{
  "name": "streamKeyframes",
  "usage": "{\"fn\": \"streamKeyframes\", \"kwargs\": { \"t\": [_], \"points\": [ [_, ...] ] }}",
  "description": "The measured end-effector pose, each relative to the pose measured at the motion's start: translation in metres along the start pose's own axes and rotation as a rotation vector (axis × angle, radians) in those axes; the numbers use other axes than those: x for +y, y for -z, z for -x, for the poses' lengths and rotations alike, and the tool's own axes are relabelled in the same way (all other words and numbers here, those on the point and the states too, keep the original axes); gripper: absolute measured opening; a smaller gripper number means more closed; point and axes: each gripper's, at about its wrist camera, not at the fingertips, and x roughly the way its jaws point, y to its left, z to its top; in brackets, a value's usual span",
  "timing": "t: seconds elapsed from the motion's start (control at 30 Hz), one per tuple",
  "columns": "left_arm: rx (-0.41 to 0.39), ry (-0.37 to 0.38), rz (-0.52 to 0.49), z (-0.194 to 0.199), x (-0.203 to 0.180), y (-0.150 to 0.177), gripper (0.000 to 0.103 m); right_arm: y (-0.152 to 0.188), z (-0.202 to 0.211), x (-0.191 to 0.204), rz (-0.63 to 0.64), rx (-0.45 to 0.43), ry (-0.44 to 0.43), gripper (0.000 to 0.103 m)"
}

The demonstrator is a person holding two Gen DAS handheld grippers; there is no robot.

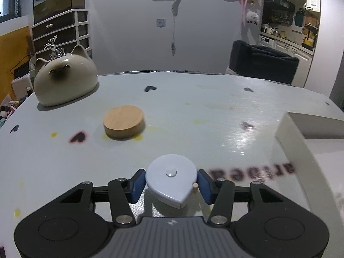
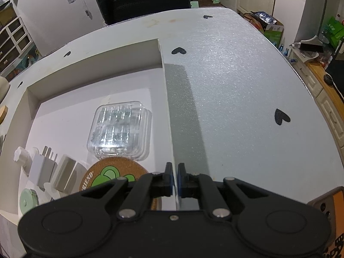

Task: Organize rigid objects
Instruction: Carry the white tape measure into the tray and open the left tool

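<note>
Left tool (image 1: 171, 182): blue pads closed on the flanks of a pale blue teardrop-shaped tape measure (image 1: 171, 179), round button on top, small beige tab at its right side; the item was held just above the counter (image 1: 193, 111), its shadow below. Right tool (image 2: 174, 178): jaws nearly together, pinching the thin right wall of a shallow white box (image 2: 166, 99). Box contents, right wrist view: clear plastic case (image 2: 120, 129) near the middle; round cork coaster (image 2: 107, 176) with green print, just in front of the case and overlapping its near edge; white plug adapter (image 2: 44, 167) and a grey-white block (image 2: 64, 173) side by side at the left; small white knob-like piece (image 2: 21, 157) further left; pale green round item (image 2: 29, 200) in the near left corner. Outside the box, left wrist view: wooden disc (image 1: 123, 121) lying flat on the counter; cream ceramic cat (image 1: 64, 79) behind it at the far left edge. Counter surface pale, printed with dark hearts.
</note>
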Motion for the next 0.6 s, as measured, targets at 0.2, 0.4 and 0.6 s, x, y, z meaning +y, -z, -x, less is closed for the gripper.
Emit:
{"fn": "streamKeyframes", "kwargs": {
  "t": [0.2, 0.4, 0.6],
  "points": [
    [-0.016, 0.027, -0.011, 0.026, -0.026, -0.002, 0.053, 0.001, 0.0, 0.001, 0.011, -0.001, 0.0, 0.006],
    [-0.037, 0.076, -0.045, 0.054, -0.058, -0.009, 0.053, -0.001, 0.001, 0.002, 0.033, 0.006, -0.002, 0.006],
    [-0.055, 0.165, -0.076, 0.072, -0.102, -0.017, 0.053, -0.003, 0.001, 0.005, 0.064, 0.017, 0.004, 0.006]
  ]
}}
